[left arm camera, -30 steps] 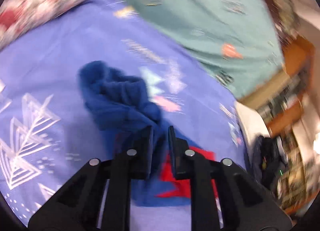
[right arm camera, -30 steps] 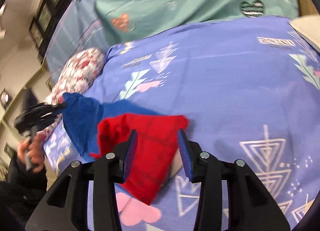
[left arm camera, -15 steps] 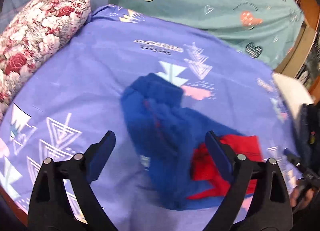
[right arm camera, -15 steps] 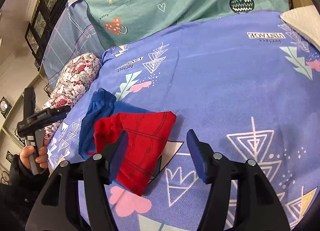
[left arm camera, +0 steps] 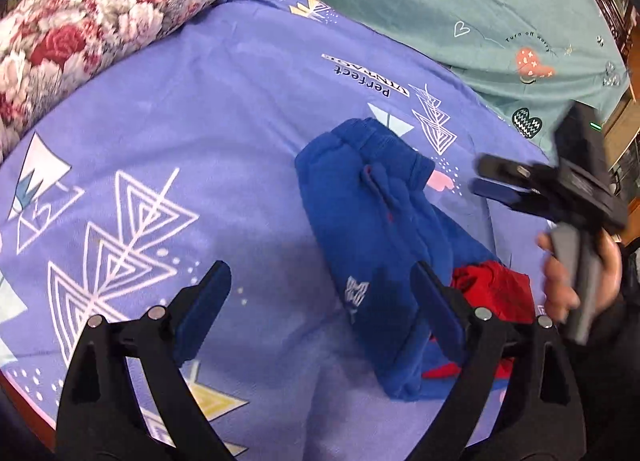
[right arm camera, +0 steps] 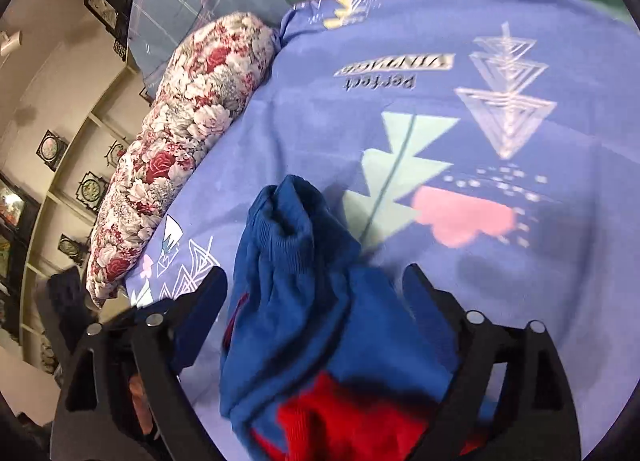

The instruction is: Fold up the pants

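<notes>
Blue-and-red pants (left arm camera: pixel 372 237), purple triangle-print sheet (left arm camera: pixel 200 121), rose-patterned pillow (left arm camera: pixel 92 9)

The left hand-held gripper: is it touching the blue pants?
Cannot tell. In the left wrist view the left hand-held gripper is open, one finger overlapping the pants, but no contact or gap shows plainly.

Open bedspread left of the pants, crowded on the right

The purple bedspread (left arm camera: pixel 208 133) lies bare between the floral pillow (left arm camera: pixel 92 9) and the bunched pants (left arm camera: pixel 372 229), leaving broad passage there. The right gripper (left arm camera: pixel 486 177) and its hand (left arm camera: pixel 560 281) hang just beside the pants' far side, narrowing that approach; the teal blanket (left arm camera: pixel 480 1) bounds the rear.
</notes>
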A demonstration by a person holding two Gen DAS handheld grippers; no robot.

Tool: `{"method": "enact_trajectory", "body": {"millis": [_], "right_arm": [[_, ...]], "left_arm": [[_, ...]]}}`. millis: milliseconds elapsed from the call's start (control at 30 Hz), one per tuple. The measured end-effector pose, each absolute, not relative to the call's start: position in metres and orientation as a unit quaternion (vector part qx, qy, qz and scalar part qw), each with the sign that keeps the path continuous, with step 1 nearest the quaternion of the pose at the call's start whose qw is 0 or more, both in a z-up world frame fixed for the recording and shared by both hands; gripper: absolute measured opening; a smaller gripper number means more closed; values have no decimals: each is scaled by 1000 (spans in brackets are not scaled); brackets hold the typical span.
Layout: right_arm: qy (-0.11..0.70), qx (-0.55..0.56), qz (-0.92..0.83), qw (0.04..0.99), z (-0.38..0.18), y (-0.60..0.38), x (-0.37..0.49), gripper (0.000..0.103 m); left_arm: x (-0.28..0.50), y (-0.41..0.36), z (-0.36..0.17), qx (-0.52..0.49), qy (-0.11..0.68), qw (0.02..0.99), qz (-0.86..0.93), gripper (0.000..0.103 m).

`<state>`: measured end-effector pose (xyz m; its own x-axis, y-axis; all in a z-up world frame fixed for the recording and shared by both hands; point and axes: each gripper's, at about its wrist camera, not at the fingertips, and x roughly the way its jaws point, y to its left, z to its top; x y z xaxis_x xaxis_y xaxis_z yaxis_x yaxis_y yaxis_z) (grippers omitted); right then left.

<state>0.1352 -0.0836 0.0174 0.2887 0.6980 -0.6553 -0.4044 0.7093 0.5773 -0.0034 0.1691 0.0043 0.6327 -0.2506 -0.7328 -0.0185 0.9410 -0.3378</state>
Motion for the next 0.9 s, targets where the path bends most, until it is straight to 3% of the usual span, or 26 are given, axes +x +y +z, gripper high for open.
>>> {"method": "enact_trajectory", "body": {"millis": [300,333,367,433,467,700,900], "right_arm": [[568,147,379,716,-32,-24,184,93],[568,151,380,714,-31,-22,184,86],[568,152,382,713,-29,-19,183,59],[550,136,380,731,-12,-19,176,37],[538,126,377,743,-2,-19,172,32],[445,103,399,795,91,-26,91,28],[349,187,341,853,133,-129,-19,28]], "left_arm": [[0,206,-9,-210,425,878,-72,92],[2,206,-12,-215,429,874,-77,92],[3,205,-15,-217,431,872,-80,92],[3,203,-16,-218,435,870,-86,92],[3,203,-16,-217,434,870,-86,92],[-7,192,4,-211,409,882,-99,92],[-18,163,38,-188,377,896,-141,93]]}}
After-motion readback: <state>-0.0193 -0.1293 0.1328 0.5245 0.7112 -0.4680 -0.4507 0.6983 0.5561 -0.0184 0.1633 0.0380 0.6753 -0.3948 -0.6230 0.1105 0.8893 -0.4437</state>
